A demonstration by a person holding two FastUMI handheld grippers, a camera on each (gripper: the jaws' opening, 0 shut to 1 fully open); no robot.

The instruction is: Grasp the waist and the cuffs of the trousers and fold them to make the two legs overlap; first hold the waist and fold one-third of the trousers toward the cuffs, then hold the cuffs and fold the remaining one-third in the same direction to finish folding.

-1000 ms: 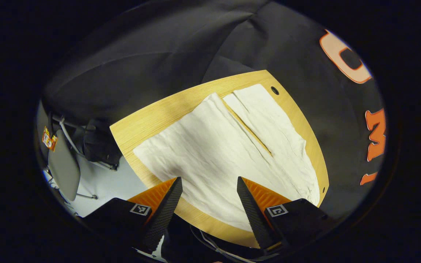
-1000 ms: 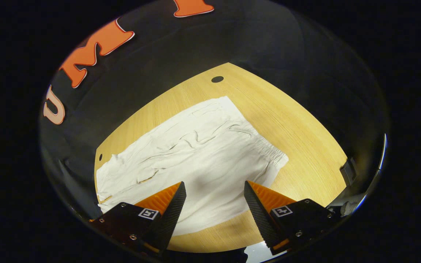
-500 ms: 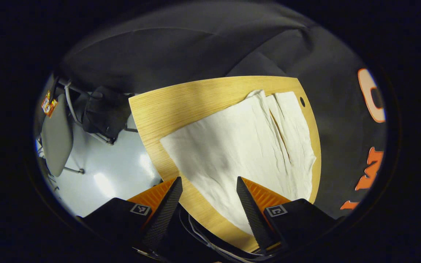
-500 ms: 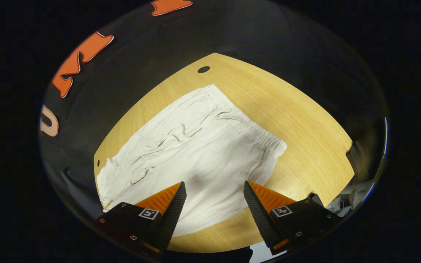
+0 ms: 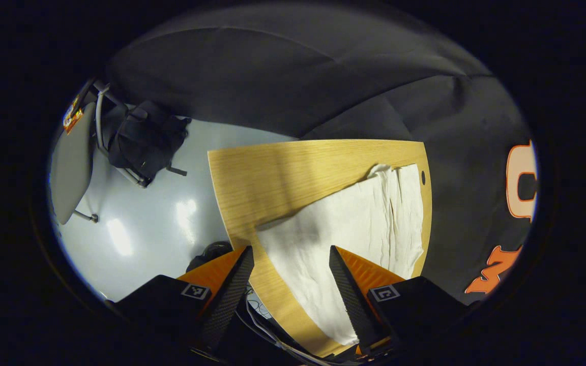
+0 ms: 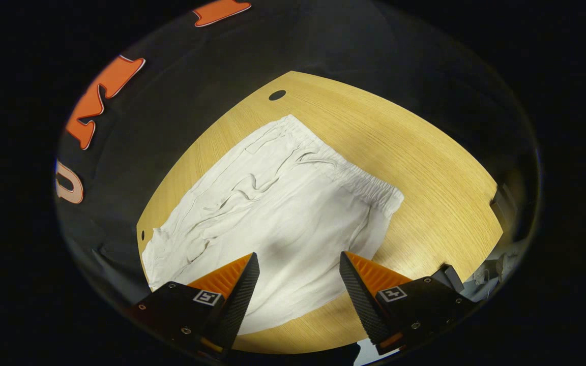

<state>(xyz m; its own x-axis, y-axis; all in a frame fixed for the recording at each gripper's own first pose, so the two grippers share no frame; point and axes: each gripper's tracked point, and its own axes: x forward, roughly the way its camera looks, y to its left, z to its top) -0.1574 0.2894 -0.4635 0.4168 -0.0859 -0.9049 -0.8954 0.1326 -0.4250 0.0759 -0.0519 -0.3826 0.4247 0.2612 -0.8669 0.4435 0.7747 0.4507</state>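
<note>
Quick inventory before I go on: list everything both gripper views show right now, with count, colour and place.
trousers: one pair, white, spread flat on the table, elastic waist toward the right gripper view's far right.
table: one, light wood, small dark holes near its edge.
chair: one, grey, on the floor in the left gripper view's far left.
bag: one, black, beside the chair.
floor: pale, glossy.
left hand-held gripper: one, open, above the trousers' near edge.
right hand-held gripper: one, open, above the trousers.

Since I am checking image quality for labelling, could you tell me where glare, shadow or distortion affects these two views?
Left gripper view: bright glare patches on the pale floor, and the table edge bows from fisheye distortion. Right gripper view: a soft shadow falls on the trousers near the open jaws, and the table's far edge curves; creases stay sharp.
</note>
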